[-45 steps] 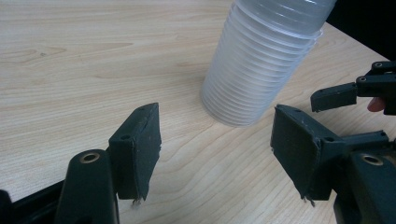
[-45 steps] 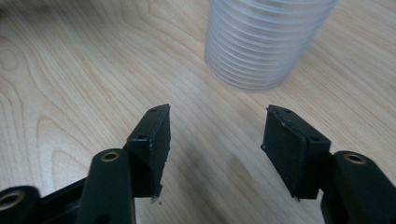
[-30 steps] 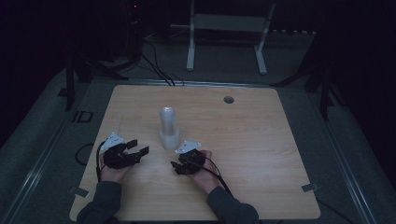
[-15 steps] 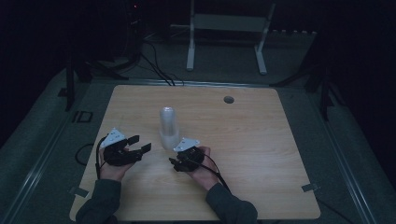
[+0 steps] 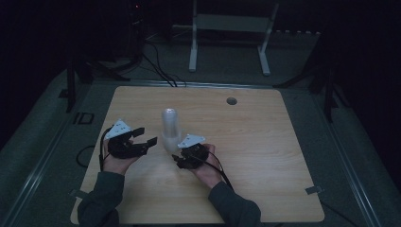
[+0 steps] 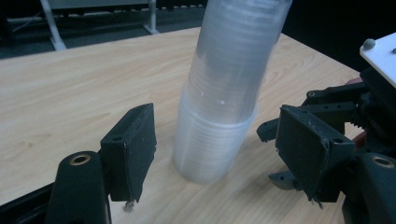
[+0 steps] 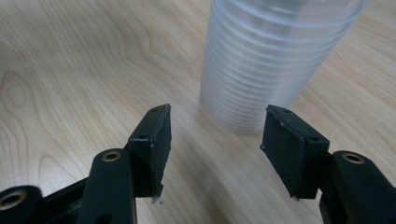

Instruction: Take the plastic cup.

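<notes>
A tall stack of translucent plastic cups [image 5: 171, 130] stands upside down on the wooden table [image 5: 265, 142], between my two hands. My left gripper [image 5: 144, 137] hovers just left of the stack, pointing at it. Its jaws have just been opening and stand wide. In the left gripper view the cup stack [image 6: 224, 93] rises just beyond my left gripper [image 6: 215, 121], and neither pad touches it. My right gripper [image 5: 178, 161] sits low at the stack's front right. In the right gripper view my right gripper [image 7: 219, 121] is open and holds nothing, with the cup stack [image 7: 275, 60] just ahead.
A small round hole [image 5: 231, 100] sits near the table's far edge. Behind the table a white metal stand [image 5: 231, 28] and cables [image 5: 156, 66] lie on the dark floor. Bare wood stretches to the right of my hands.
My left hand has risen a little beside the cups, and its jaws now stand wider apart. The right hand and the stack have kept still.
</notes>
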`<act>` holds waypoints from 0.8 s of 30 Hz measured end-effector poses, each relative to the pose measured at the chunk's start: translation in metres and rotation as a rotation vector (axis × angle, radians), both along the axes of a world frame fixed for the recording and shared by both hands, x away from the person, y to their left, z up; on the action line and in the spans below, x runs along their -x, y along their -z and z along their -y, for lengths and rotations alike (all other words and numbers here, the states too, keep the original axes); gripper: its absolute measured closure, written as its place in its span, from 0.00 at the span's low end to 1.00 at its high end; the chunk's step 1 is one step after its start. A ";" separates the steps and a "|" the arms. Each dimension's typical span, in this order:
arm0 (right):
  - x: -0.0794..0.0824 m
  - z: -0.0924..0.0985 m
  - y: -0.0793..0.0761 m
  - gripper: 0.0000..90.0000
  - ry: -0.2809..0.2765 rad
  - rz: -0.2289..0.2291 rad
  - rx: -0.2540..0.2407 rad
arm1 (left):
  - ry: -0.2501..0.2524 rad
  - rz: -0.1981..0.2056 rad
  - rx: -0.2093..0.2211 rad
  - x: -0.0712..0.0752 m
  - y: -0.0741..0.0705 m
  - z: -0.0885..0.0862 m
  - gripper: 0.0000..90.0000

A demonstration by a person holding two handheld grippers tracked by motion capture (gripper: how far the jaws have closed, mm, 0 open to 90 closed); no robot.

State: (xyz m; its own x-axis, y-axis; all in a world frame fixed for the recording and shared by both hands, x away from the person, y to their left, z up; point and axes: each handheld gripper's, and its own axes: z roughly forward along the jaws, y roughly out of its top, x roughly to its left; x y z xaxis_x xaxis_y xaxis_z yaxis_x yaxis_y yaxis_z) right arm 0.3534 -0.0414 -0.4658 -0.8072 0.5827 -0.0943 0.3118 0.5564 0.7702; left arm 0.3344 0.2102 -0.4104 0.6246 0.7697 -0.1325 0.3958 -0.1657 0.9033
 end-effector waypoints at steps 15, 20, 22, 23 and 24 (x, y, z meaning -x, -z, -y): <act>-0.008 0.004 -0.008 0.48 0.030 0.014 -0.016 | 0.032 0.041 -0.039 -0.017 -0.017 0.018 0.32; -0.010 0.001 -0.008 0.45 0.033 0.022 -0.010 | 0.046 0.064 -0.045 -0.021 -0.019 0.024 0.32; -0.010 0.000 -0.008 0.43 0.040 0.024 -0.005 | 0.048 0.067 -0.046 -0.024 -0.020 0.026 0.31; -0.011 0.000 -0.008 0.43 0.043 0.023 -0.006 | 0.048 0.069 -0.045 -0.025 -0.020 0.027 0.31; -0.011 -0.001 -0.008 0.43 0.046 0.021 -0.007 | 0.049 0.072 -0.049 -0.026 -0.021 0.028 0.31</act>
